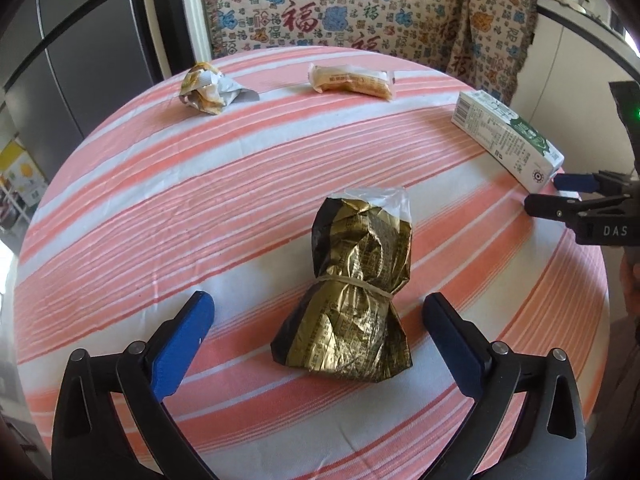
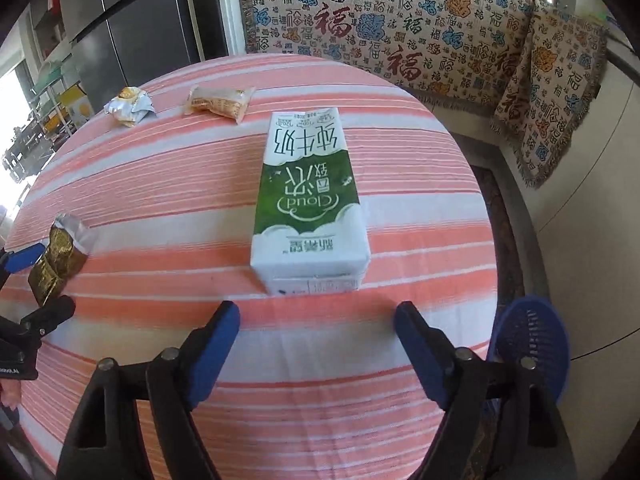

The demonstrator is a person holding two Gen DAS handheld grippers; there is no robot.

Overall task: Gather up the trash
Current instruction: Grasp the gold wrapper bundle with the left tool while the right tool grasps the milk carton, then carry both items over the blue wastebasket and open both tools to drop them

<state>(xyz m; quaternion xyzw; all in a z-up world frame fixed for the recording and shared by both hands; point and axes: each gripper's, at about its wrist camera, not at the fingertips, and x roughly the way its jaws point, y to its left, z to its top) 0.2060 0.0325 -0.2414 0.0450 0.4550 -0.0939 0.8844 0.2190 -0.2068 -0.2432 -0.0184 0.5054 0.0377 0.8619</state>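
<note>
A crumpled gold foil bag [image 1: 352, 300] tied with a rubber band lies on the striped table, its near end between the open fingers of my left gripper [image 1: 318, 312]. It also shows at the left in the right wrist view [image 2: 58, 260]. A green and white milk carton [image 2: 308, 204] lies flat just ahead of my open, empty right gripper [image 2: 318, 314]. The carton also shows at the right in the left wrist view [image 1: 508, 136]. A crumpled silver wrapper [image 1: 208, 88] and a beige snack packet [image 1: 352, 82] lie at the table's far side.
The round table [image 1: 160, 216] has a pink and white striped cloth. A blue mesh basket [image 2: 532, 344] sits low beyond the table's right edge. A patterned sofa cover [image 2: 400, 20] runs behind the table. A dark fridge [image 1: 80, 40] stands far left.
</note>
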